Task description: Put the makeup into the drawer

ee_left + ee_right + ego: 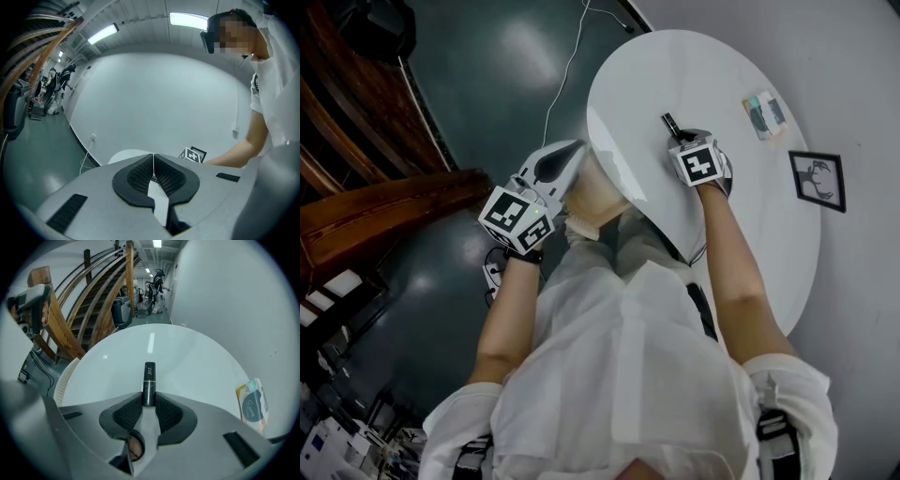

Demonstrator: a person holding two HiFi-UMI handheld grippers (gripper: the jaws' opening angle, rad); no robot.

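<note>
**Shirt front nearest; lipstick runs straight out from the right claw**

The person's white shirt fills the bottom of the head view. Up and to its left, the left claw hangs off the edge of the tabletop, over the dark floor. Its jaws are together with nothing between them.

To the right, on the round white tabletop, the right claw tilts steeply down. Its pads are closed on the near end of the black lipstick. The tube lies on the tabletop with its long axis in line with the claw. Most of its length sticks out past the tips, away from the person. Farther right a small packet lies well apart.

The right hand has the makeup and the left is free, so I judge the left will see to the drawer, which no view shows clearly. Held only by its end, the tube may pivot when lifted.
</note>
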